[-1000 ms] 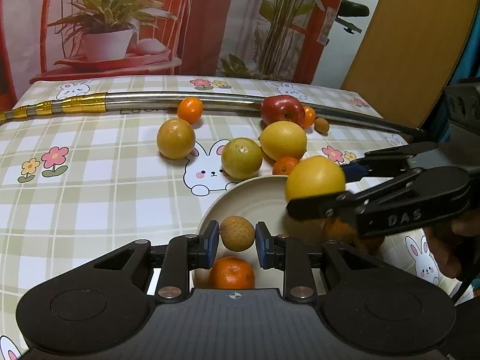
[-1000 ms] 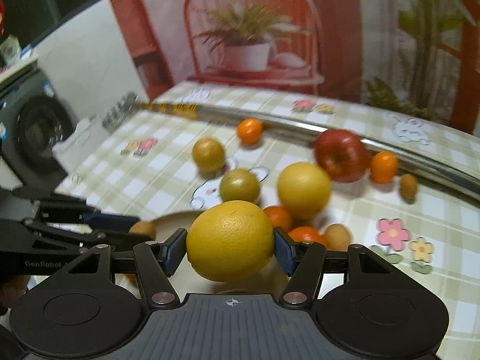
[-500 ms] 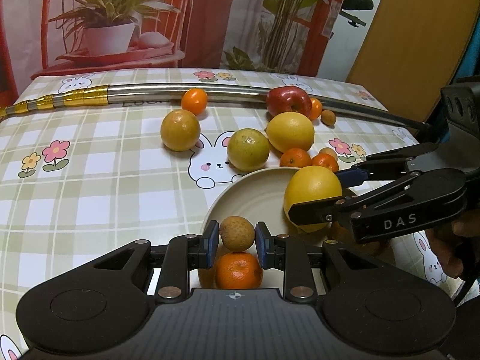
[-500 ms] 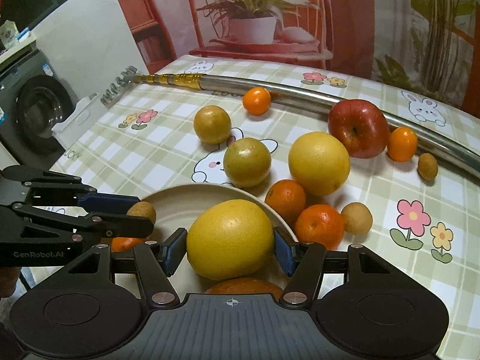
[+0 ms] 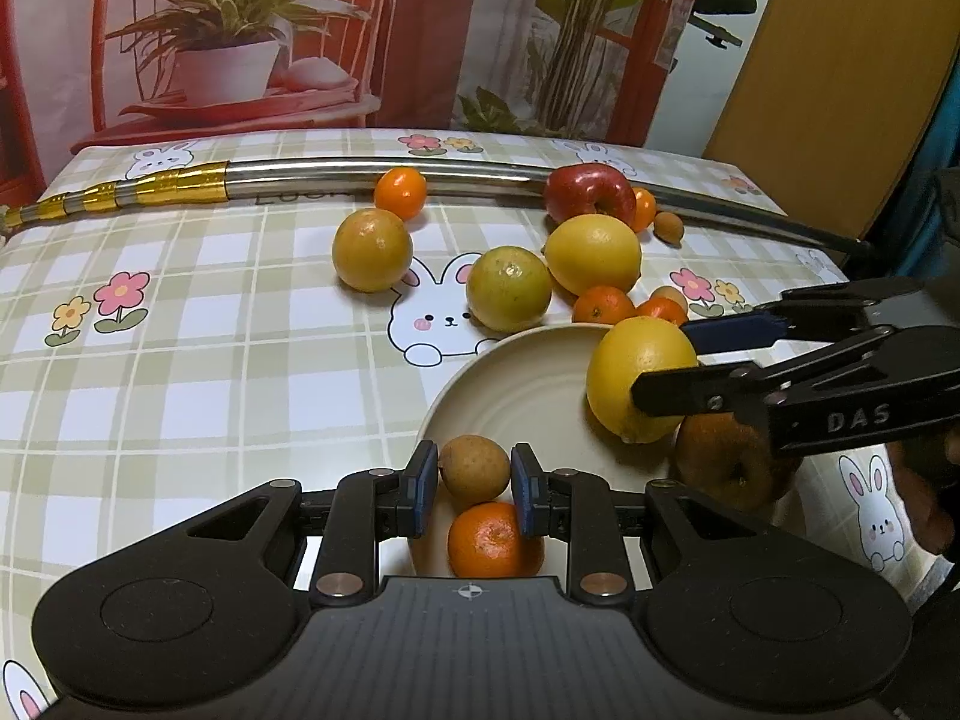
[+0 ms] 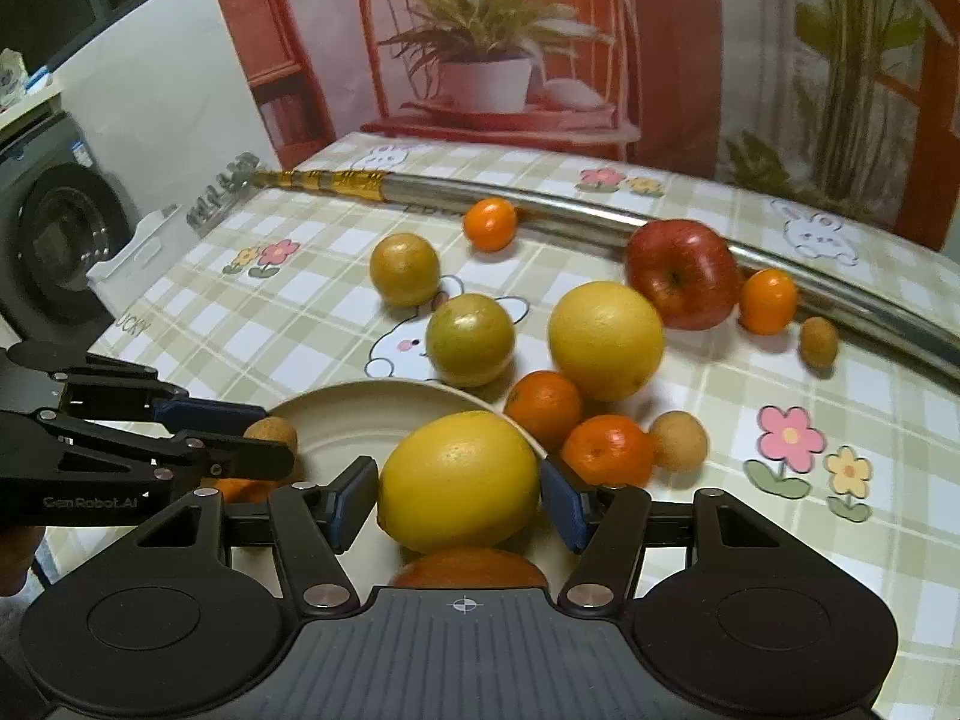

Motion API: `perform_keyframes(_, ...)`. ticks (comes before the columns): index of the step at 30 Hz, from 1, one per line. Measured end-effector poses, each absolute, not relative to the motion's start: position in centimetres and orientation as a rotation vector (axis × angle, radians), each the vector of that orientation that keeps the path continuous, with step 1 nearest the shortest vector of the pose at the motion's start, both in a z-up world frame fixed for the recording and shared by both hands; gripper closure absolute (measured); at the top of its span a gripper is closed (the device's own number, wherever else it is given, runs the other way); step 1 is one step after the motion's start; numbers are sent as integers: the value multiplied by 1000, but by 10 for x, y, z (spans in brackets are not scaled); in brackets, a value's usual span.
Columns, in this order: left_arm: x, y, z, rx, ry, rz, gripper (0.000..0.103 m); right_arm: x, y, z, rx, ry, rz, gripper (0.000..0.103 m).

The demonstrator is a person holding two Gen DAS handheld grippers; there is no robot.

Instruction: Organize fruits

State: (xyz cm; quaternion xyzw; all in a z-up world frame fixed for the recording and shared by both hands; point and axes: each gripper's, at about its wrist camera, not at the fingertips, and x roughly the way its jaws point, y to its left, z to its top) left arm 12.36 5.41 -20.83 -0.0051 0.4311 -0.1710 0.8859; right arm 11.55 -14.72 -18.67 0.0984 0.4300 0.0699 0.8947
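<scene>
The left gripper [image 5: 474, 489] is clenched on a small brown longan [image 5: 474, 469] above the near rim of the beige plate [image 5: 516, 378], just over a mandarin [image 5: 493, 540] lying there. The right gripper [image 6: 459, 501] grasps a big yellow citrus fruit [image 6: 459, 480], which a second ago hung higher and now sits low over the plate's far side, so both fruits look ready to be set down. Beneath it a reddish-brown fruit [image 5: 729, 465] is half hidden, its kind unclear. Other fruits, a red apple [image 6: 681, 273] among them, wait on the checked tablecloth [image 5: 180, 330].
</scene>
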Motion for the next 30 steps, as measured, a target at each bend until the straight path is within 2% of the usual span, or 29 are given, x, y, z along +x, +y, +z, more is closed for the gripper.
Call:
perform_keyframes(21, 122, 57, -210, -46, 897, -338, 75, 87, -190, -175, 301, 792, -4, 46)
perform_keyframes(30, 127, 64, -192, -83, 859, -332, 74, 80, -208, -175, 333, 778, -65, 46)
